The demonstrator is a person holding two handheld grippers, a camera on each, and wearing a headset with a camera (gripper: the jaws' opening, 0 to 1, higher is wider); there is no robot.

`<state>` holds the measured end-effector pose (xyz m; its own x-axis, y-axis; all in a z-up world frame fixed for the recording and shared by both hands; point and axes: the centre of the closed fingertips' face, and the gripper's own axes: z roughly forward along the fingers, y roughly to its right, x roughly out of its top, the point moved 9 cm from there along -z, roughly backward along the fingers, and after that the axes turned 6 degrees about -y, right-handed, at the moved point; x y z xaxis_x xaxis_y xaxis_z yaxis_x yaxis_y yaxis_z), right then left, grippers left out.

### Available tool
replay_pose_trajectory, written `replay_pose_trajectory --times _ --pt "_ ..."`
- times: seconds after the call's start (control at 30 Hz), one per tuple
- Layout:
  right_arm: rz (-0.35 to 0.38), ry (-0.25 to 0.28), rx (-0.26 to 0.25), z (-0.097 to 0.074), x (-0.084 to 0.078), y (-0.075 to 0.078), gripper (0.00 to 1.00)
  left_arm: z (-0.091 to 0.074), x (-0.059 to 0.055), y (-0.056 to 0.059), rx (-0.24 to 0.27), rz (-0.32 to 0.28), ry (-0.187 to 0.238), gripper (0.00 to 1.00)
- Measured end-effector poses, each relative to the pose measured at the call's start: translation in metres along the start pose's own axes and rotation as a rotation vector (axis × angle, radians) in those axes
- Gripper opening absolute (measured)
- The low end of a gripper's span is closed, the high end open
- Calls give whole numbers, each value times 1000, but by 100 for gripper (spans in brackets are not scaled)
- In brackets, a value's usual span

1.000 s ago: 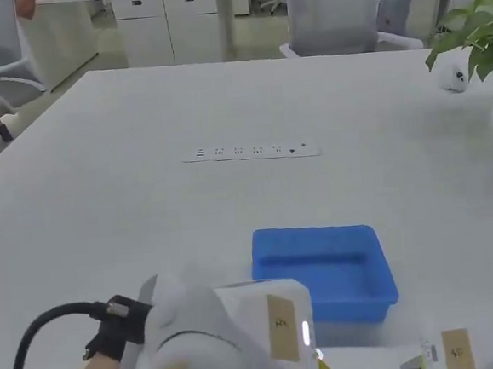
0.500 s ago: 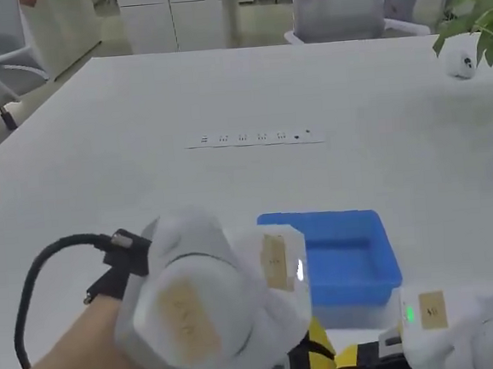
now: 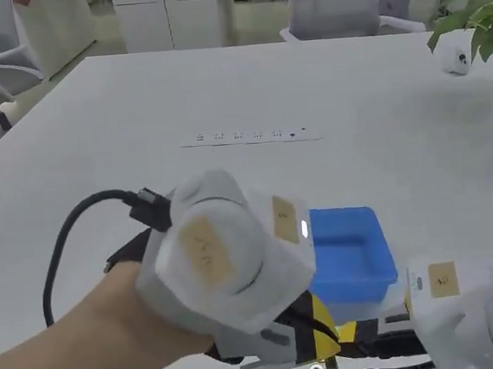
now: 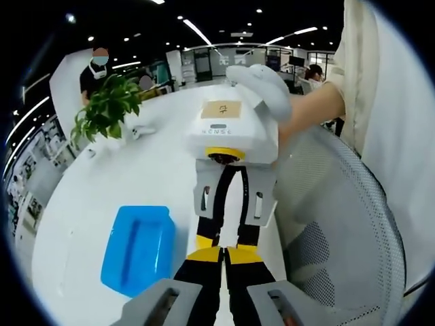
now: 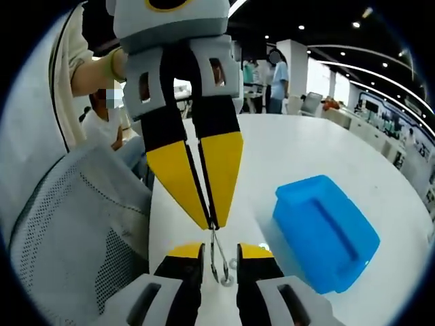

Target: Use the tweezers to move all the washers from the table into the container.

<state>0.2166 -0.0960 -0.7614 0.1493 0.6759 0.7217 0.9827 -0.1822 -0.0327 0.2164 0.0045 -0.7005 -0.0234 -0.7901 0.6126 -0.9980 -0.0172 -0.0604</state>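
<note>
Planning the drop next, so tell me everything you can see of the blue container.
The container is a bright blue, plastic-looking rectangular tub with rounded corners, low walls and an open top. It sits upright on the white table. Its inside looks bare. In the head view the left gripper hides its left end. Neither that nor the right gripper touches it; only the table does.

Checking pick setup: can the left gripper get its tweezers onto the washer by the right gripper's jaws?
Likely yes. The left gripper holds the tweezers with tips right at the washer; the right gripper has open jaws flanking them, not blocking.
</note>
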Motion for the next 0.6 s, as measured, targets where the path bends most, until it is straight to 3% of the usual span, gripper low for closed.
replay_pose_trajectory --times 0.1,0.2,0.23,0.27,0.3,0.4,0.43,0.6 --pt "-7 -16 15 3 -1 3 11 3 2 -2 -8 -10 12 0" --pt "-19 -28 58 5 -5 0 4 6 2 -4 12 -33 62 0" --pt "-9 -17 28 6 -5 2 3 7 1 -3 4 -59 70 0" --pt "0 -13 32 6 -6 3 3 8 -2 -4 36 -121 101 1" --pt "25 -3 39 6 -6 2 3 8 -5 -4 48 -143 116 3" --pt "88 43 27 7 -9 6 3 5 -18 -2 119 -276 185 18" --pt "105 51 28 7 -10 6 3 1 -25 1 146 -335 212 22" --pt "124 80 10 6 -12 5 2 -17 -51 19 294 -516 311 44"
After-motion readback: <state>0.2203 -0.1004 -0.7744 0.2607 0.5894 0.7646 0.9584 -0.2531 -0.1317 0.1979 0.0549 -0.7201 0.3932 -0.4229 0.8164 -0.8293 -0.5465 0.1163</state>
